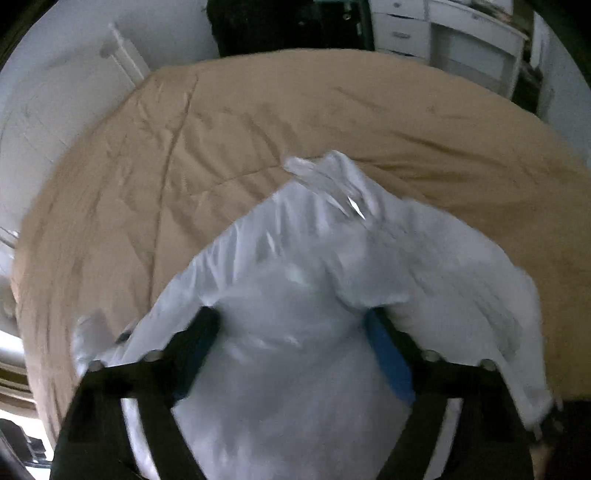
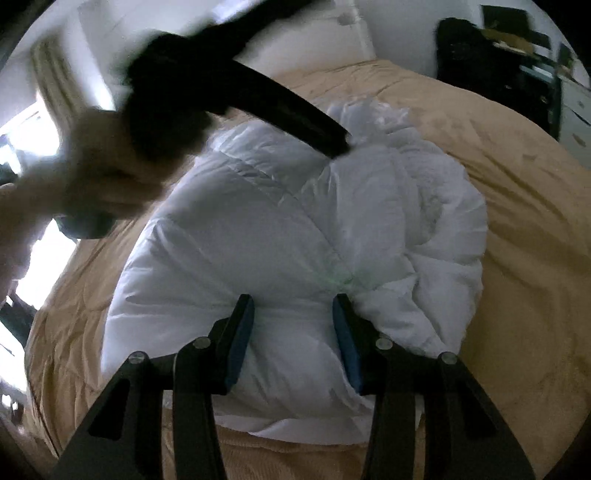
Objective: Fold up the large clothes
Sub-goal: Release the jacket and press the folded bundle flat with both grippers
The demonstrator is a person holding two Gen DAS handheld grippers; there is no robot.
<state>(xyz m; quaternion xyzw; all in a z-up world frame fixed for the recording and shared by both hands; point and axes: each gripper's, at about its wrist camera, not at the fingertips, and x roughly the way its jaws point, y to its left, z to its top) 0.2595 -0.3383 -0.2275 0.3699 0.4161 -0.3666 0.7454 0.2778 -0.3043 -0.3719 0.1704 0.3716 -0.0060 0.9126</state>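
A white puffy jacket [image 2: 280,229] lies bunched on a tan bedspread [image 2: 517,206]. In the left wrist view the jacket [image 1: 295,295] fills the space between my left gripper's fingers; the left gripper [image 1: 291,321] has its jaws wide with fabric bulging between them, and the view is blurred. Its black body shows in the right wrist view [image 2: 288,110], reaching onto the jacket's far part. My right gripper [image 2: 293,306] is open, its blue-padded fingers resting against the jacket's near edge with fabric between them.
The tan bedspread [image 1: 184,166] covers the bed around the jacket. White drawers [image 1: 443,33] and dark furniture [image 1: 288,22] stand beyond the bed's far edge. A bright window [image 2: 33,147] is at the left. A bare hand [image 2: 92,177] holds the left gripper.
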